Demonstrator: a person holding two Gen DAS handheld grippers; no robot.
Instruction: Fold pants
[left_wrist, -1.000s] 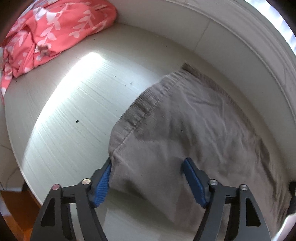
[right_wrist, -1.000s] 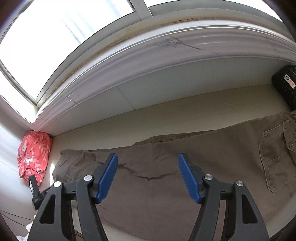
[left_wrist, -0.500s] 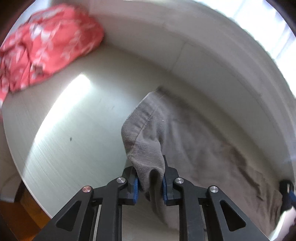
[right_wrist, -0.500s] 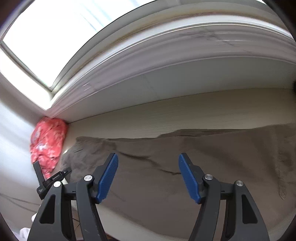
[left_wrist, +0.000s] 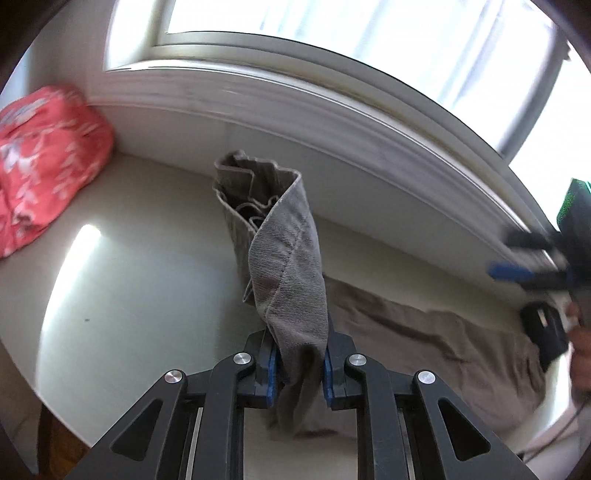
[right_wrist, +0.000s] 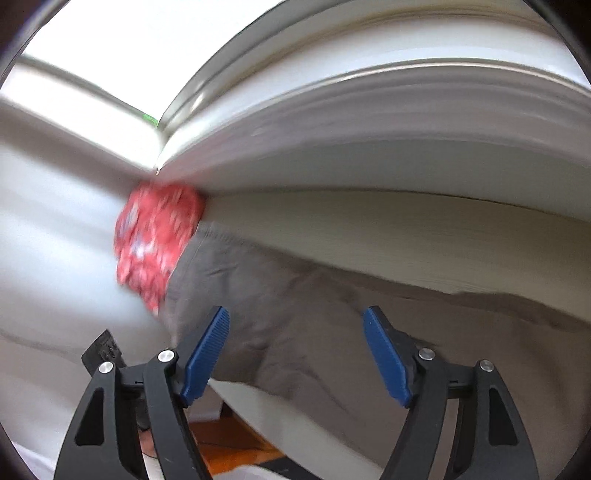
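Brown pants (left_wrist: 424, 328) lie stretched along a pale window ledge (left_wrist: 147, 280). My left gripper (left_wrist: 298, 363) is shut on the hem end of a pant leg (left_wrist: 284, 251), which stands lifted off the ledge and folds over above the jaws. My right gripper (right_wrist: 295, 350) hovers above the pants (right_wrist: 295, 295) near their left end; its jaws are opening, with nothing pinched between the blue pads (right_wrist: 207, 350). In the left wrist view the right gripper (left_wrist: 524, 273) shows blurred at the far right.
A bundle of red floral cloth (left_wrist: 40, 162) (right_wrist: 155, 240) sits in the ledge's left corner against the wall. A black box (left_wrist: 546, 332) rests at the ledge's right end. The window sill (left_wrist: 332, 107) overhangs the back. A wooden floor (right_wrist: 229, 446) shows below the ledge's front edge.
My left gripper shut on the pant-leg hem and lifted it up off the ledge. My right gripper swept left along the pants toward the red cloth, its jaws spreading wider.
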